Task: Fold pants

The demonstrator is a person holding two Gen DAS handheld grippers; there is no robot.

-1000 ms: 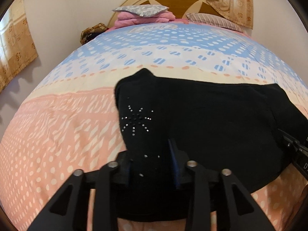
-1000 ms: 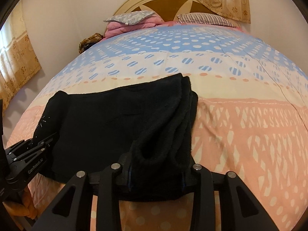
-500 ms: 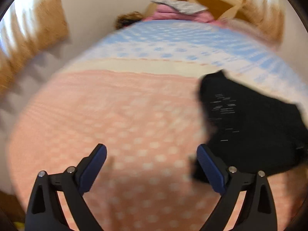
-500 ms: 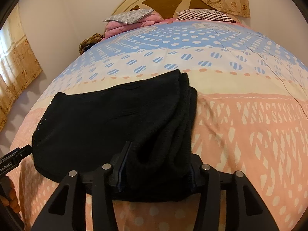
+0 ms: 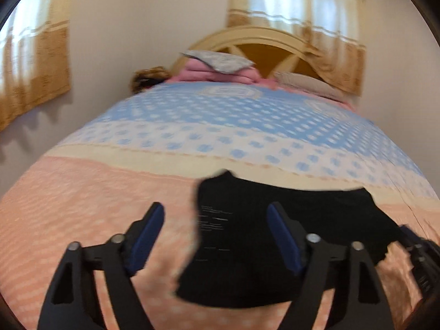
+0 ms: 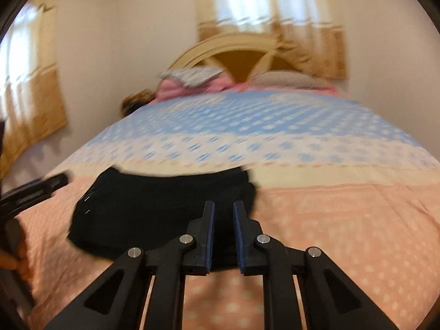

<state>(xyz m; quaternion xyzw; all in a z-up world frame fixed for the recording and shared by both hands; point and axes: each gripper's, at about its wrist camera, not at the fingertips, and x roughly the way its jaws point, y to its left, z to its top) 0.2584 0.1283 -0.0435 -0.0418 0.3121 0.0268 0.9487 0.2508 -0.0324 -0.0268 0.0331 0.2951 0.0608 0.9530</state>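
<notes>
Black folded pants (image 5: 275,236) lying flat on pink part of bedspread (image 5: 90,192), lower centre of frame. Left gripper (image 5: 216,233) w/ jaws wide, holding nothing. Right gripper (image 6: 223,233) w/ jaws narrow, gap empty, just short of pants' near edge.

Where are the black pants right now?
The black pants lie folded on the pink end of the bedspread, near its foot edge; in the right wrist view they sit left of centre, just beyond the jaws.
</notes>
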